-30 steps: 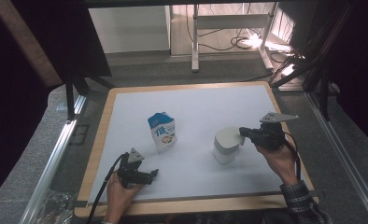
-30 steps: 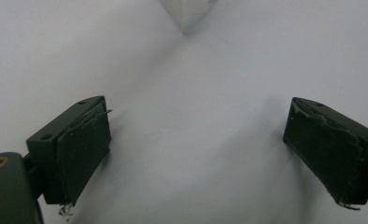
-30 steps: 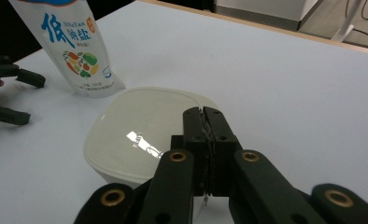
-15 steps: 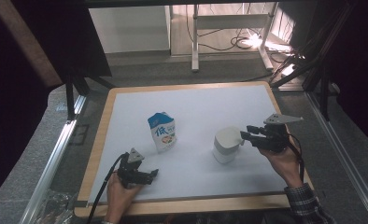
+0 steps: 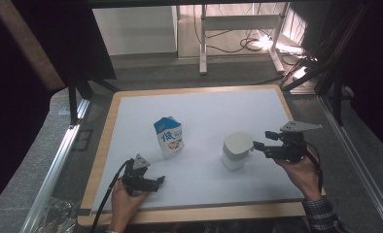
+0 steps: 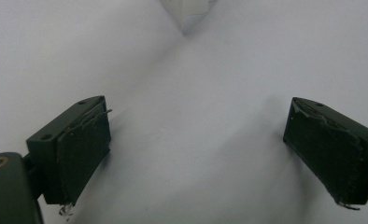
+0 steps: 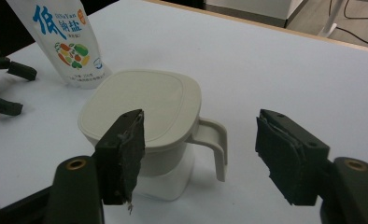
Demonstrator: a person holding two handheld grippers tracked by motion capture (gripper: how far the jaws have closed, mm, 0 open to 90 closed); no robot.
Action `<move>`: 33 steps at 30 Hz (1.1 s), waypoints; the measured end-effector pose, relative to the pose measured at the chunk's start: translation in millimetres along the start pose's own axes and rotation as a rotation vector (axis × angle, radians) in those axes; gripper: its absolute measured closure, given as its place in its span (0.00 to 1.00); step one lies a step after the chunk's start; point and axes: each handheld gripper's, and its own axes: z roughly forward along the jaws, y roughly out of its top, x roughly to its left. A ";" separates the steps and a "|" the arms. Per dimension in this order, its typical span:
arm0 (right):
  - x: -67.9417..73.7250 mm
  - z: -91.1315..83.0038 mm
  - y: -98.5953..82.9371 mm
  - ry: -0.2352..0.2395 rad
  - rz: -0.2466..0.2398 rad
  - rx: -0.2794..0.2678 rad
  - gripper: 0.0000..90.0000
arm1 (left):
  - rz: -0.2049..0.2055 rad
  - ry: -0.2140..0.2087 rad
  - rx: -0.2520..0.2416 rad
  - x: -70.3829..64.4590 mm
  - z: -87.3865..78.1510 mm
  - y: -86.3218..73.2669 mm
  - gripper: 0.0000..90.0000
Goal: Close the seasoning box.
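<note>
Right tongs [image 7: 198,156] gape at jug [image 7: 147,126] handle.
Left tongs [image 5: 153,182] open, idle; a skewed pinch could tip it.

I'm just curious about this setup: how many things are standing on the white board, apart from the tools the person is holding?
2. A blue-and-white printed pouch stands left of centre; a white lidded plastic jug stands to its right, just ahead of the open right hand-held gripper.
</note>
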 end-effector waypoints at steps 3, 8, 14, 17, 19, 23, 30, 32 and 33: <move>0.1 -1.9 -1.9 -0.005 -0.004 0.006 0.34 | 0.000 0.000 0.000 0.0 0.0 0.0 0.08; 0.8 -5.2 -6.1 -0.011 -0.011 0.011 0.32 | -0.007 0.000 -0.003 -0.5 0.2 -0.1 0.08; 0.3 -8.0 -11.3 -0.015 -0.015 0.026 0.30 | -0.006 0.000 -0.003 -0.5 0.2 -0.1 0.08; -0.5 -10.4 -17.0 -0.024 -0.013 0.027 0.28 | -0.006 0.000 -0.002 -0.4 0.2 -0.1 0.08; -0.5 -10.9 -18.9 -0.027 -0.013 0.031 0.28 | -0.007 0.001 -0.002 -0.5 0.2 -0.1 0.08; -0.5 -9.9 -24.5 -0.038 -0.023 0.049 0.25 | -0.002 0.000 0.002 -0.2 -0.1 0.0 0.08; 0.1 -6.9 -39.0 -0.043 -0.020 0.075 0.25 | -0.003 0.000 0.001 -0.2 0.0 -0.1 0.08; -0.3 -6.2 -42.5 -0.044 -0.018 0.079 0.24 | -0.003 0.000 0.001 -0.2 0.0 -0.1 0.08; -0.5 -5.8 -44.4 -0.042 -0.017 0.080 0.24 | 0.001 0.000 0.004 0.0 -0.2 0.0 0.08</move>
